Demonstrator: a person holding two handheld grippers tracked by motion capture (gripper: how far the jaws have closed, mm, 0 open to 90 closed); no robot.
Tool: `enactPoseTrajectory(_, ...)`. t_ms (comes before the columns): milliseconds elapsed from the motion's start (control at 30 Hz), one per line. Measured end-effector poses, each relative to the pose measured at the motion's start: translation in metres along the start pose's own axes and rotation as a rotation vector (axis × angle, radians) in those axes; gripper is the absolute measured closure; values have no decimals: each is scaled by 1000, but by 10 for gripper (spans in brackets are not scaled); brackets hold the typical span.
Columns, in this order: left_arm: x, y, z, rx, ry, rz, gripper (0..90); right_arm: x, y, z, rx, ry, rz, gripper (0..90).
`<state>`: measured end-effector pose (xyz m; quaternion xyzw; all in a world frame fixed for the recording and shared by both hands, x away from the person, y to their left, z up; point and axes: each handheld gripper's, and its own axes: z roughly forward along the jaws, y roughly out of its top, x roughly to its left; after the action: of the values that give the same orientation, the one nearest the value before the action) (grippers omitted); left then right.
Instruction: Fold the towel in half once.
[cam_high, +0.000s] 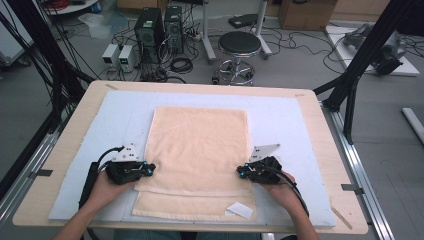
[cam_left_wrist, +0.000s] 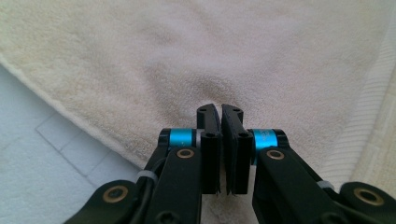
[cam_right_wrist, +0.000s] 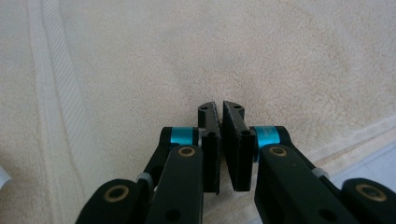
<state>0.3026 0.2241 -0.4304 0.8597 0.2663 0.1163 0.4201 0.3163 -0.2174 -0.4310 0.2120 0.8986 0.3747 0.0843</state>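
left hand-held gripper (cam_high: 148, 170): jaws closed on towel (cam_high: 197, 150) left edge | right hand-held gripper (cam_high: 242, 172): jaws closed on right edge | towel flat on tabletop (cam_high: 320, 145)

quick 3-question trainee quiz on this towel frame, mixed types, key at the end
1. True or false: the towel lies on a pale blue mat.
2. Multiple choice: where do the left gripper and right gripper sit? A) at the towel's far corners B) at its left and right edges, near the person's side C) both on the left edge
3. Fill in: the small white tag lies by the towel's near ____ corner.

Key: 1 true. 2 B. 3 right. In each gripper view the fingers are closed together over the towel edge; whether fabric is pinched between them cannot be told.
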Motion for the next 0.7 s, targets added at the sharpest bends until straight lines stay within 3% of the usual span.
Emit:
enactPoseTrajectory(167,-3,10,-12,-30,19,27,858,1,8,-10,-2,2,-10,864)
enactPoseTrajectory(233,-4,14,-17,-43,28,32,858,2,12,-15,-8,-9,-37,864)
enactPoseTrajectory(400,-10,22,-32,-70,23,28,858,7,20,-33,-36,-10,-43,864)
enactPoseTrajectory(700,-34,22,-55,-89,-18,48,858,36,20,-65,-83,5,-74,863)
